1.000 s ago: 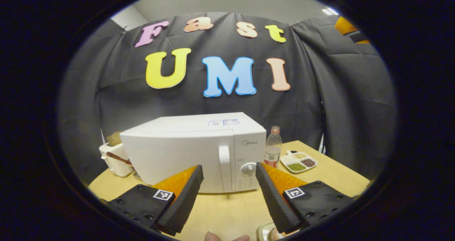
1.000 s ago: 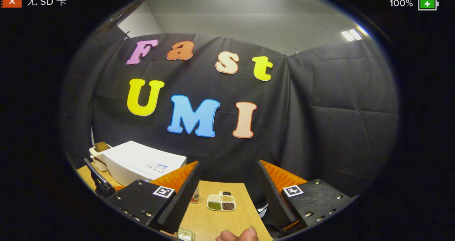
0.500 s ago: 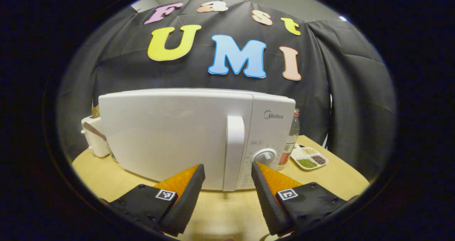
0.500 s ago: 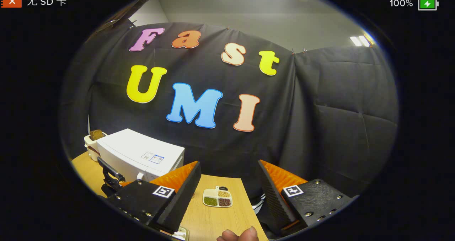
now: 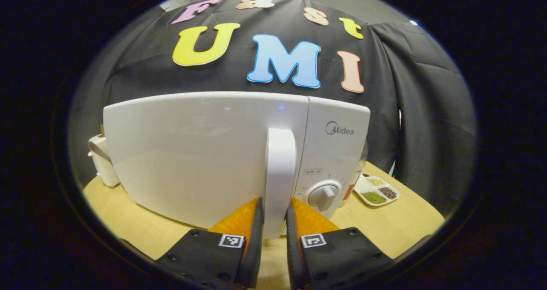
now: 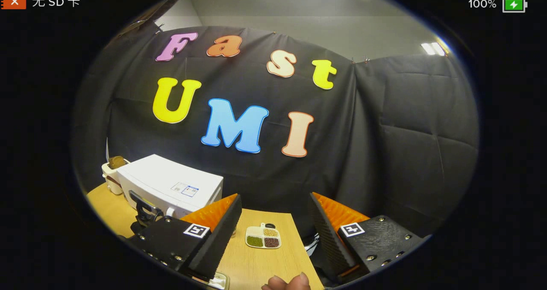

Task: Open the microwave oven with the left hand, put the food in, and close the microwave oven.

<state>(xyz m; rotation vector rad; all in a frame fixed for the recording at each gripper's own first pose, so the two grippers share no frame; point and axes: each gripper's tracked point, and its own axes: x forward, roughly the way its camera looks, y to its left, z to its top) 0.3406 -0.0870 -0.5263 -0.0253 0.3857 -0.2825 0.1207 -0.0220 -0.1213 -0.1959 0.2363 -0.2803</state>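
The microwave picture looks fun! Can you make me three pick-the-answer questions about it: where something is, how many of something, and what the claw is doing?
1. Where is the snack tray?
A. on top of the microwave
B. on the table, on the microwave's dial side
C. inside the microwave

2. How many dials are on the microwave?
A. one
B. three
C. five

3. What is the left claw doing?
A. hanging wide open
B. holding a bottle
C. squeezing the door handle

Answers:
1 B: the tray sits on the wooden table past the dial.
2 A: one round dial shows.
3 C: both fingers press the handle's sides; the door looks shut.
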